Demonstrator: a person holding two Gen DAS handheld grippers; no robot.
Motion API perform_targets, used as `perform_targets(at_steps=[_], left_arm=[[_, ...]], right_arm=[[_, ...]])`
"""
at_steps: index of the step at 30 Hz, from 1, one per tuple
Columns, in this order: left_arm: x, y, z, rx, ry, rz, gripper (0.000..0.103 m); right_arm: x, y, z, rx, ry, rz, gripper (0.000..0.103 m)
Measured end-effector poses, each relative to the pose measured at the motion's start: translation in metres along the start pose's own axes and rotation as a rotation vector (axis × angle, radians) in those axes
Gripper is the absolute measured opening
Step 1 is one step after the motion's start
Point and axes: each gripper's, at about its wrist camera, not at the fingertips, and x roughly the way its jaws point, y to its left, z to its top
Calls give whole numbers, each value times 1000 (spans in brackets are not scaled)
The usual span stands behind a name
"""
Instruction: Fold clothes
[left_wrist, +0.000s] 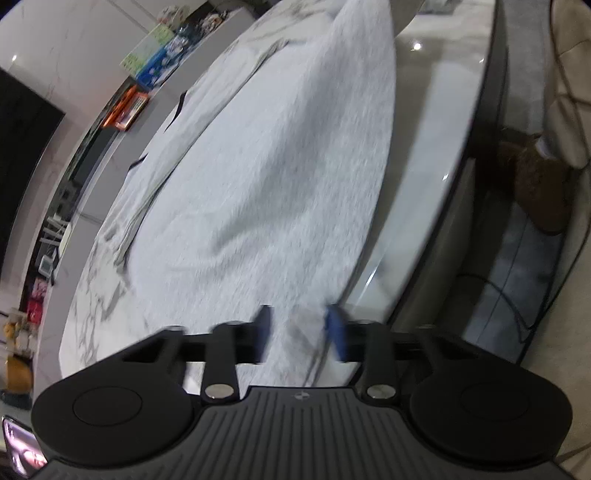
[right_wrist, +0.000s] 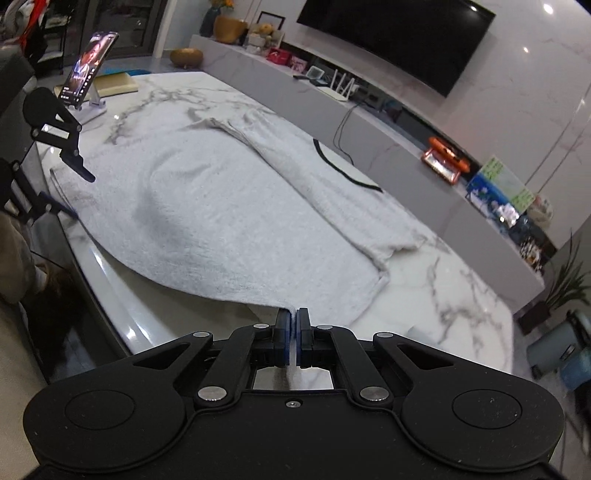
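Observation:
A light grey garment (right_wrist: 229, 221) with a black-trimmed neckline (right_wrist: 347, 170) lies spread on the white marble table (right_wrist: 461, 295); its far side is folded over. My right gripper (right_wrist: 294, 332) is shut on the garment's near corner at the table's front edge. In the left wrist view the same garment (left_wrist: 266, 177) fills the middle. My left gripper (left_wrist: 301, 332) is open, its blue pads (left_wrist: 334, 332) on either side of the garment's near edge, blurred by motion. The left gripper also shows in the right wrist view (right_wrist: 62, 147), at the garment's other end.
A phone on a stand (right_wrist: 88, 74) and a book (right_wrist: 114, 83) sit at the table's far left. A long low cabinet (right_wrist: 369, 110) with boxes and a TV (right_wrist: 399, 33) runs behind. The table's dark front edge (left_wrist: 480, 155) drops to the floor.

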Motion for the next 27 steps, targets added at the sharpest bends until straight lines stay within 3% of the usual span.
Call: perform_targets(at_steps=[5,9,20,25,27], left_arm=[[0,9,1,-48,1,-30,5],[-16,26,-1,-121,-30,-12,5],[-22,20,-9,-32,1,-86,5],[-16,8,-3,16,-10,-92,14],[-21,2,1,32,-55,-89,31]], right_arm=[[0,3,-1,-28,22,2,1],[-1,4,-2,-47,36,3,1],[-4,4,1,-56,38,7,1],[-8,1,11,-86,37,-2,1],[-9,-1,12,-92,40,-7,1]])
